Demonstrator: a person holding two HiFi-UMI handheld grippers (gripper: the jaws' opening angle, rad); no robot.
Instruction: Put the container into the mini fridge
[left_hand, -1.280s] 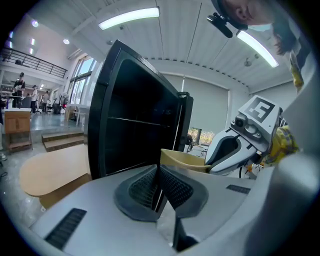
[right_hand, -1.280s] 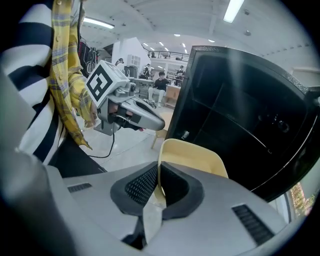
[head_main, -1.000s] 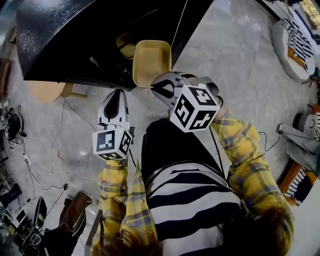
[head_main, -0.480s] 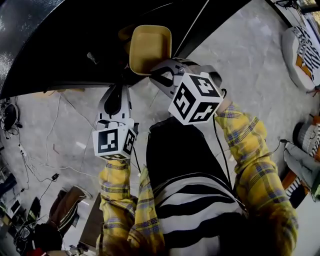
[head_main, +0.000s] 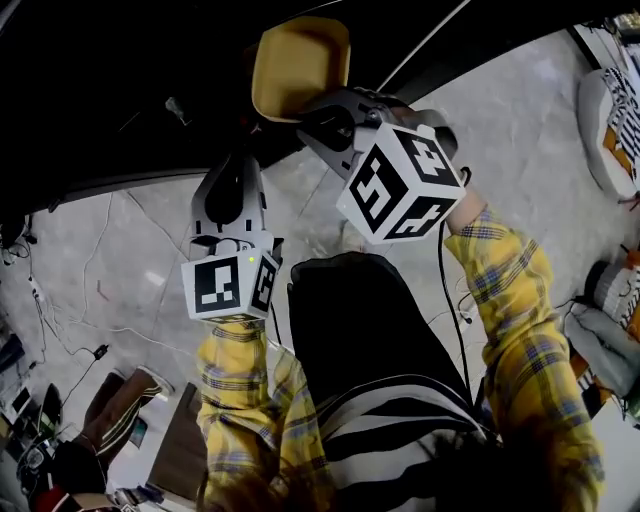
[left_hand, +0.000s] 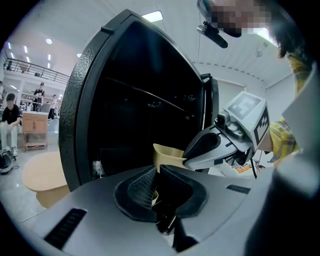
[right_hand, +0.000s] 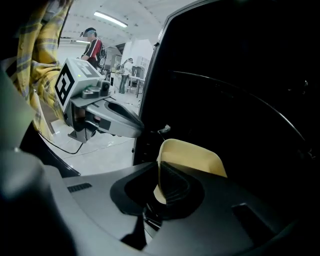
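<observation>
A tan yellow container (head_main: 298, 62) hangs at the dark opening of the black mini fridge (head_main: 120, 90). My right gripper (head_main: 318, 118) is shut on its near rim, and in the right gripper view the container (right_hand: 195, 156) stands just past the right gripper (right_hand: 162, 186), before the fridge's dark inside (right_hand: 240, 75) with its wire shelf. My left gripper (head_main: 238, 165) hovers to the left of the container, shut and holding nothing. In the left gripper view the left gripper (left_hand: 156, 181) points at the fridge (left_hand: 130, 100), with the container (left_hand: 167, 154) and the right gripper (left_hand: 210, 147) to its right.
Cables (head_main: 90, 300) trail over the grey floor at the left. A round wooden stool (left_hand: 42, 175) stands beside the fridge. Striped cushions (head_main: 605, 100) lie on the floor at the right. People stand and sit far off in the hall (left_hand: 10, 120).
Both grippers have moved forward towards the fridge. The container has gone from in front of the fridge's edge to over its dark opening, still in the right gripper.
</observation>
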